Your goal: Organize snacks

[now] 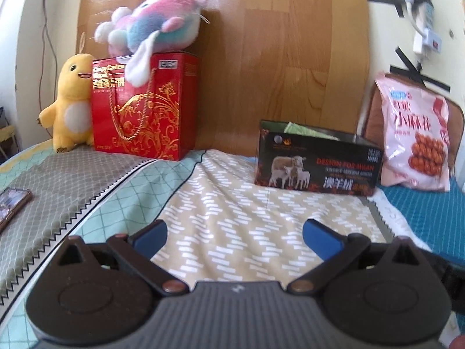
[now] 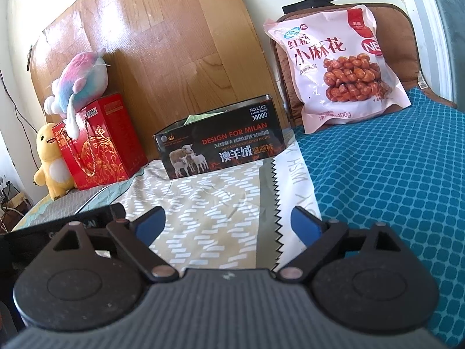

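Observation:
A pink snack bag (image 2: 337, 67) printed with fried twists leans upright against a brown cushion (image 2: 395, 29) at the back right; it also shows as the pink snack bag (image 1: 415, 136). A black open-topped box (image 2: 218, 145) with sheep printed on it stands on the bed, with something green inside; in the left wrist view the black box (image 1: 316, 160) sits right of centre. My left gripper (image 1: 235, 232) is open over the patterned bedspread with nothing between its blue pads. My right gripper (image 2: 229, 221) is open too, empty, well short of the box and bag.
A red gift box (image 1: 145, 107) with a gold cord stands at the back left, a pastel plush (image 1: 151, 26) on top and a yellow plush (image 1: 69, 101) beside it. A wooden headboard (image 1: 261, 43) backs the bed. A phone-like object (image 1: 11, 203) lies at the left edge.

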Available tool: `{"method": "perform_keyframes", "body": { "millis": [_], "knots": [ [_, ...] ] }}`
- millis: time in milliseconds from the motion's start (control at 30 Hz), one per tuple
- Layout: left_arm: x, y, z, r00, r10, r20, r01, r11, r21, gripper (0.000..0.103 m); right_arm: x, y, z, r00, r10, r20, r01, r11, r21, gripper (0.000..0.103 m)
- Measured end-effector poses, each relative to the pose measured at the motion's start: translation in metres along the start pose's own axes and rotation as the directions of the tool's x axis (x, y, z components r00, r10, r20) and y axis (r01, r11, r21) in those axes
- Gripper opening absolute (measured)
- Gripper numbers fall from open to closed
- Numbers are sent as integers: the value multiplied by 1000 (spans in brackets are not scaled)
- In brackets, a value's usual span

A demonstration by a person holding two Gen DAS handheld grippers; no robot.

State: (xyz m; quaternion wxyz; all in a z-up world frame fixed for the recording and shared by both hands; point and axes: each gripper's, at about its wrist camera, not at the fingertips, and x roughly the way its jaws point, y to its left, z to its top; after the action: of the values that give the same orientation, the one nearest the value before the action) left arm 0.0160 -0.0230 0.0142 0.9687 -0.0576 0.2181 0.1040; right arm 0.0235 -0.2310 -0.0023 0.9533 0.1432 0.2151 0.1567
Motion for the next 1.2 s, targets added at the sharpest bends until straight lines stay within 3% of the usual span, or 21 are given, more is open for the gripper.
{"method": "perform_keyframes", "body": {
  "millis": [400,867,1200],
  "knots": [
    [12,2,1,996,9,-91,-8,1000,5,103,0,0,0,1000,1,-1,-1,1000,1,95],
    [15,-8,-1,992,56,-110,-48,996,78,103,0,-1,0,1000,3,-2,-3,1000,3,96],
    [16,-12,-2,992,53,-118,-40,993,109,103,0,-2,0,1000,4,-2,-4,1000,4,96]
  ]
}}
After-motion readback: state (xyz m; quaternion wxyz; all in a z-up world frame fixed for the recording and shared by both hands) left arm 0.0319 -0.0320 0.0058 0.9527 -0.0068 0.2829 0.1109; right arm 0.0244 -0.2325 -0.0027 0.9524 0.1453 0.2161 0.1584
